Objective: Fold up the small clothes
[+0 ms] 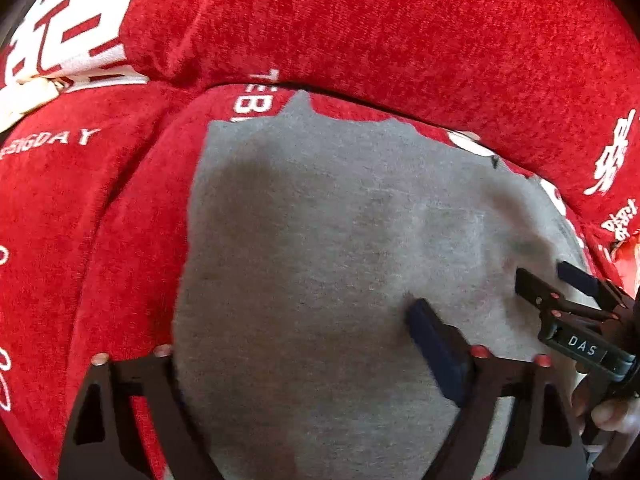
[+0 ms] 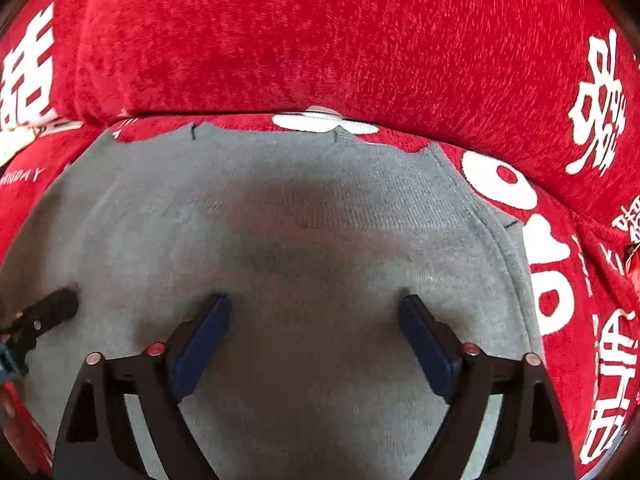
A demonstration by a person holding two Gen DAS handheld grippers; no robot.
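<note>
A small grey garment [image 1: 320, 220] lies spread flat on a red sofa seat [image 1: 100, 220]. In the left wrist view my left gripper [image 1: 312, 312] hangs low over the garment's left part. Its right blue pad [image 1: 436, 348] rests on the cloth. Its left pad is hidden at the garment's left edge. The jaws stand wide apart, gripping nothing. My right gripper [image 2: 316, 320] is open, with both blue pads touching the grey garment [image 2: 300, 208] near its right hem. It also shows at the right edge of the left wrist view, right gripper [image 1: 542, 272]. One left finger [image 2: 56, 308] shows at the left.
The red sofa cover carries white lettering [image 2: 596, 112] and white patterns. A padded backrest [image 2: 320, 40] rises just behind the garment. A hand [image 1: 612, 412] holds the right gripper at the lower right of the left wrist view.
</note>
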